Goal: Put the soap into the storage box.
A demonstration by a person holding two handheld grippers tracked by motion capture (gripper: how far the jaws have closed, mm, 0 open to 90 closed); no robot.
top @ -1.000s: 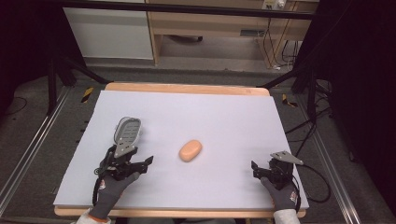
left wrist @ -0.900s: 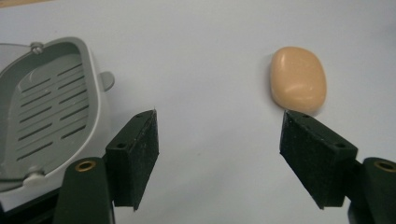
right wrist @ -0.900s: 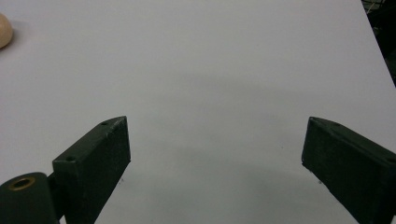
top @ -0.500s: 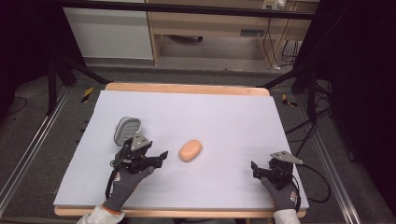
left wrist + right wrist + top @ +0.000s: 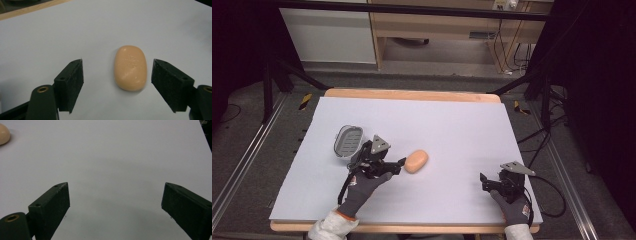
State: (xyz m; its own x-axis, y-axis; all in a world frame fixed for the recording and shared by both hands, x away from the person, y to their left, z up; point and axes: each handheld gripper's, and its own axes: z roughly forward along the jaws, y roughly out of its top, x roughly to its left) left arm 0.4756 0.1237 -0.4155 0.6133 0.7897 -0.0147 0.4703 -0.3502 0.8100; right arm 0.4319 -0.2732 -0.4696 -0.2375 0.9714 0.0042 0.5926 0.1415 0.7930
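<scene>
left hand-held gripper (image 5: pixel 117 87) jaws just been opening, released, straddling peach oval soap bar (image 5: pixel 130 67) flat on white bench (image 5: pixel 452 125) to line up grasp | right hand-held gripper (image 5: pixel 115 212) released, parked clear

A lab: a white-covered table (image 5: pixel 452 125) inside a black frame (image 5: pixel 412 12), cables (image 5: pixel 507 50) trailing on the floor.

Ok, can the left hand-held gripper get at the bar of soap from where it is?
Probably yes. The left hand-held gripper has just been opening, and the bar of soap lies just ahead between its jaws, untouched. Nothing lies between them on the white table cover.
</scene>
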